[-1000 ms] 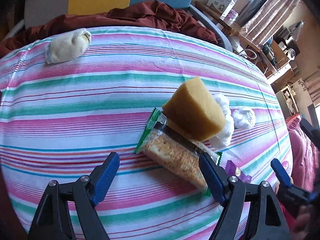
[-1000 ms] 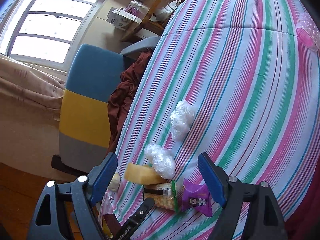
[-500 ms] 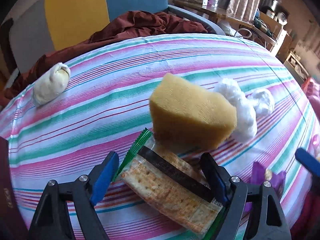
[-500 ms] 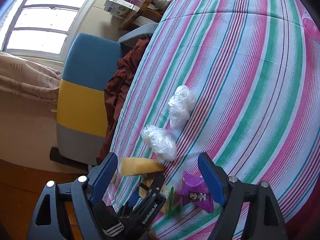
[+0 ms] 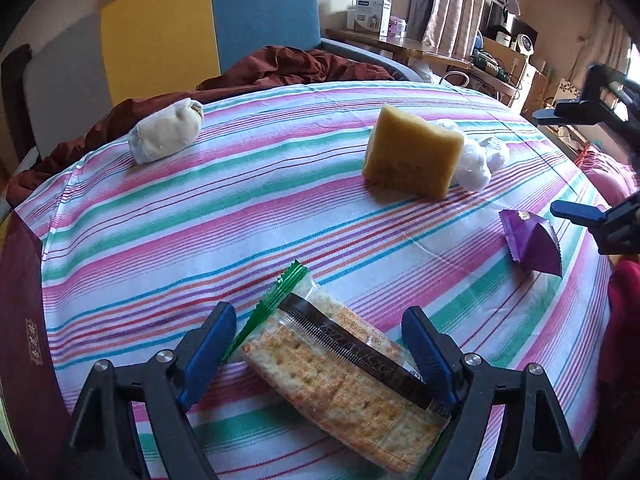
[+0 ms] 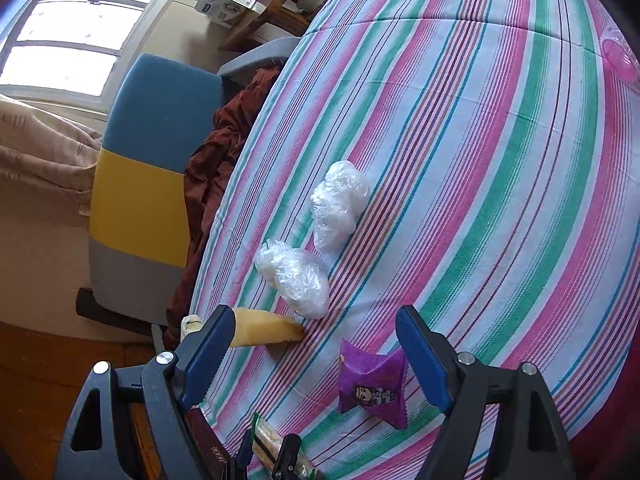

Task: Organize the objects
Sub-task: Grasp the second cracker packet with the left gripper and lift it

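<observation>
A cracker packet with green ends lies between the fingers of my left gripper, which is open around it; whether the pads touch it I cannot tell. A yellow sponge stands further back. Two crumpled clear plastic bags lie beside it. A purple snack pouch lies between the fingers of my right gripper, which is open above it. A cream rolled cloth lies at the far left of the striped tablecloth.
A dark red box stands at the left table edge. A chair with yellow and blue back holds a maroon cloth behind the table. A pink plastic item sits at the far edge in the right wrist view.
My left gripper has pulled back toward the near edge with the cracker packet between its fingers, so the packet is now clear of the sponge. My right gripper has moved closer over the purple pouch.
</observation>
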The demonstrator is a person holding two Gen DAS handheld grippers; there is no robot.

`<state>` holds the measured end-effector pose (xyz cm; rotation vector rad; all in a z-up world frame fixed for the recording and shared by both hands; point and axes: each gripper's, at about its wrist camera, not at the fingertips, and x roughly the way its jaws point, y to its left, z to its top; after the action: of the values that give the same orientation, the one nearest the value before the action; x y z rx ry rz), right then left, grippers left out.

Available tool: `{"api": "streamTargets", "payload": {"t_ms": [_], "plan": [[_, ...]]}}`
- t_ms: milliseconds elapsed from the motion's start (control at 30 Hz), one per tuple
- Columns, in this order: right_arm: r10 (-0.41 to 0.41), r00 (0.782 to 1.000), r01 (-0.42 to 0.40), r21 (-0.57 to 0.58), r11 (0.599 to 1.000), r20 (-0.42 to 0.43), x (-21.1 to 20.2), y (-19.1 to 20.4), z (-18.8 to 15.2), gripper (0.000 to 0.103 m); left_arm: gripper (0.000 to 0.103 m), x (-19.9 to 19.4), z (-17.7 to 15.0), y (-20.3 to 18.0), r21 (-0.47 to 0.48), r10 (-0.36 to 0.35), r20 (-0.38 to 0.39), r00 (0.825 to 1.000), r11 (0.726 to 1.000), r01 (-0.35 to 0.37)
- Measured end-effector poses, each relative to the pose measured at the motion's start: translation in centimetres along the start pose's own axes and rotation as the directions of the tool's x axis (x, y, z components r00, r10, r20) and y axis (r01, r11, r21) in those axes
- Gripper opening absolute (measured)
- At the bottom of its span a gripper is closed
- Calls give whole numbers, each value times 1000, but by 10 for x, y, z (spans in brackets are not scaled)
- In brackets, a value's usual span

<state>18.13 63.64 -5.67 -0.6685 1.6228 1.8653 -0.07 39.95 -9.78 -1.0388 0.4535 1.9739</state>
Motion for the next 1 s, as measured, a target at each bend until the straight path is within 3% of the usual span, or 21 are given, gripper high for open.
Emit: {"api": "streamTargets", "payload": {"t_ms": [67,167,400,467,533,733,867,1000], "plan": [[-17,1000,17,-11,1000,-5,3,1,-1,84,86,-6,-3,3,-27,-25,5,1000,999,25],[-54,998,54,-36,998,-14,8,4,-1,84,86,-17,-1,13,-124,-155,30,988,980,157],[-85,996,84,-54,995,-20,13,5,-1,84,86,-50,-4,11,-146,-68,67,995,986,78],[-83,996,82,-54,995,-25,15,5,-1,84,85,-49,-13,9,-194,-65,13,998,979,66],[-77,997,75,-57,996,-31,15,6,-1,84,84,-40,-22,8,-236,-116,-55,992,966,100],[-76,996,74,-56,996,-44,19,6,-2,84,82,-22,-9,-19,-135,-88,-91,992,988,75],[-77,996,74,-56,996,-55,21,5,-2,84,82,-9,0,-32,-21,-98,-88,991,995,96],[-77,995,73,-55,996,-59,20,2,-3,84,82,-14,-5,-22,-20,-149,-63,987,989,148]]}}
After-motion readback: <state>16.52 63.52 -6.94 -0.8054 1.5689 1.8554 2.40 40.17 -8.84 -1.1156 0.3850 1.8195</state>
